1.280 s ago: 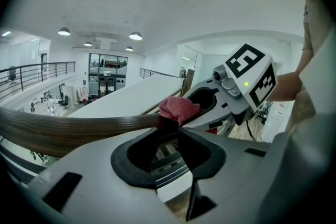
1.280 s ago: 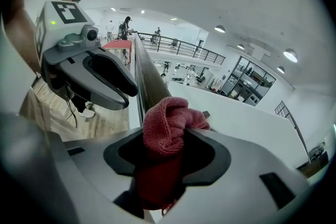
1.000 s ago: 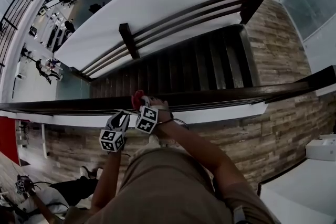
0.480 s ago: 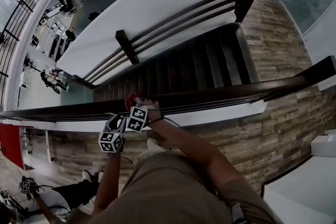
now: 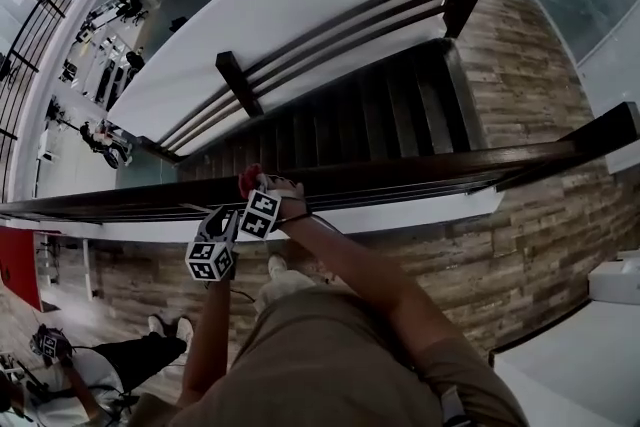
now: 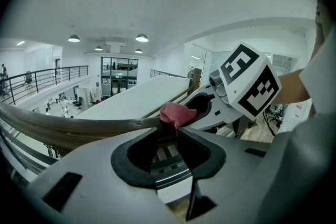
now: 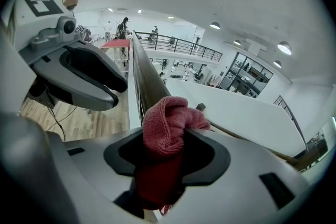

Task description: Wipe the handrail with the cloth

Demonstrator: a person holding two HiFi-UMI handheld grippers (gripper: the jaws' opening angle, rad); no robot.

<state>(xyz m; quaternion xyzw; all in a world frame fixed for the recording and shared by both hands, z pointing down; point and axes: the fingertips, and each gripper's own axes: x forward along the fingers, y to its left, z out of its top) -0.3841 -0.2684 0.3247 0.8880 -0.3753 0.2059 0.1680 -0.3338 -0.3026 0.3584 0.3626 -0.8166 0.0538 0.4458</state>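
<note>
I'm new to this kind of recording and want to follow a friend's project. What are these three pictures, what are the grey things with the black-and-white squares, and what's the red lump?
There is no robot here. A person stands at a dark wooden handrail above a staircase and holds a hand-held gripper in each hand, which is a two-jaw clamp worked by hand. The cubes with black-and-white squares are part of those grippers.

The head view comes from a camera on the person's head, looking down over their arms. Each of the other two views comes from a camera riding on one gripper and looking along its jaws.

The right hand-held gripper is clamped on a red cloth, which sits on the rail. The left hand-held gripper is close beside it, with its jaws apart and holding nothing.
</note>
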